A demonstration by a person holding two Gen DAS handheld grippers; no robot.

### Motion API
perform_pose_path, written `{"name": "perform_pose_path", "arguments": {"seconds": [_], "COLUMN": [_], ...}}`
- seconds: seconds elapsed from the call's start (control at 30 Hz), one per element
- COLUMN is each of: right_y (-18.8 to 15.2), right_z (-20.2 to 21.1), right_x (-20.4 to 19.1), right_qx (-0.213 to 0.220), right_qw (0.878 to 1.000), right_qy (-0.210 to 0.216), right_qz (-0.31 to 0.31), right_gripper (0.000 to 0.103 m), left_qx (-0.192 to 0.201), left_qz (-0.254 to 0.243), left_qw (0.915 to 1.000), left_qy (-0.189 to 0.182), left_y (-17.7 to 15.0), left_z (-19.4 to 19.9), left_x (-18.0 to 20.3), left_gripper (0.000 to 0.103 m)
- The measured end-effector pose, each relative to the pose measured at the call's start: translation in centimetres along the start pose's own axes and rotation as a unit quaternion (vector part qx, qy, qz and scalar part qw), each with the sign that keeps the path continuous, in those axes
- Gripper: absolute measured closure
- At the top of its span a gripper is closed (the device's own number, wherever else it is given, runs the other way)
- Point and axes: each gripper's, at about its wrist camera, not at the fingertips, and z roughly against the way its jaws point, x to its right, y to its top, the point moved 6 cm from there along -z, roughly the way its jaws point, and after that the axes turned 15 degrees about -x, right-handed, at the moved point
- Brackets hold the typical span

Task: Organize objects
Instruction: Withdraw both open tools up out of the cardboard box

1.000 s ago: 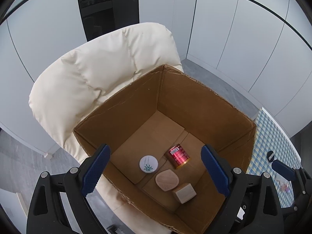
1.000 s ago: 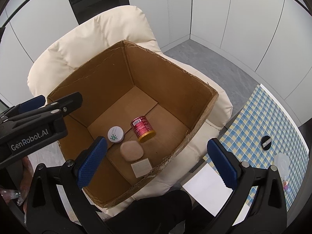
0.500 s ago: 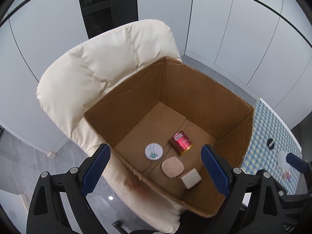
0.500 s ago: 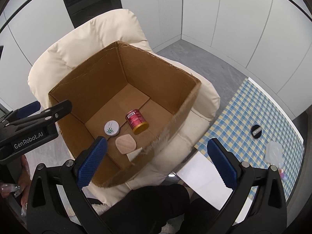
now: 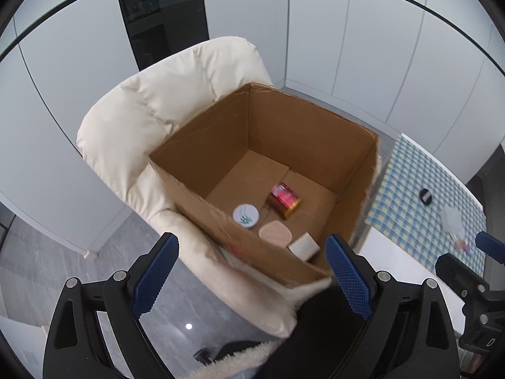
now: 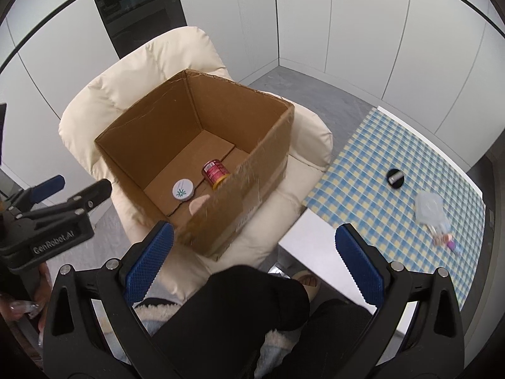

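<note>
The left gripper is standing wide open with nothing between its blue pads, and the right gripper is likewise gaping and carrying nothing. Both are hanging above the person's dark-trousered lap.

At about twelve o'clock from the left gripper, the cardboard box is sitting on a cream padded chair. Inside it are lying a red can on its side, a white round lid with a green mark, a beige rounded compact and a pale block, all close together on the box floor.

At two o'clock from the right gripper, the checked tablecloth is holding what seem to be the remaining things: a black round disc, a clear plastic packet and a small pinkish item.

The step in hand is probably a return to the table for another piece. It would go best with the right gripper taking it, being nearer that side, coming down over one item with the pads astride it before closing.

The near box wall is hiding most of the compact and all of the block from the right camera. The pinkish item is too small to name, and the table's far edge is being cut off by the lens rim.
</note>
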Motion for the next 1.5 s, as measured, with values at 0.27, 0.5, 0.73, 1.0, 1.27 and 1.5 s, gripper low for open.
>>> {"name": "perform_pose_path", "arguments": {"seconds": [0.27, 0.5, 0.73, 1.0, 1.27, 1.5], "right_y": [-4.7, -7.6, -10.9, -14.5, -16.5, -16.7], "right_z": [2.3, 4.0, 5.1, 4.7, 5.2, 5.3], "right_x": [0.2, 0.6, 2.0, 1.7, 1.9, 2.1], "right_qx": [-0.001, 0.011, 0.017, 0.006, 0.011, 0.010], "right_qw": [1.000, 1.000, 0.999, 0.998, 0.997, 0.996], "right_qy": [0.005, -0.001, -0.006, 0.005, -0.010, -0.016], "right_qz": [-0.013, -0.019, -0.049, -0.070, -0.077, -0.083], "right_gripper": [0.000, 0.000, 0.000, 0.000, 0.000, 0.000], "left_qx": [-0.001, -0.017, -0.025, -0.050, -0.038, -0.043], "left_qz": [-0.038, -0.049, -0.069, -0.064, -0.082, -0.086], "left_qw": [0.9992, 0.9981, 0.9971, 0.9963, 0.9951, 0.9943], "left_qy": [-0.011, -0.034, -0.018, -0.028, -0.038, -0.045], "left_y": [-3.5, -6.0, -8.7, -11.1, -11.5, -11.7], "left_z": [1.6, 1.8, 1.9, 1.2, 2.0, 2.0], "left_x": [2.5, 4.2, 4.7, 3.3, 4.7, 5.4], "left_gripper": [0.008, 0.008, 0.008, 0.009, 0.009, 0.009]}}
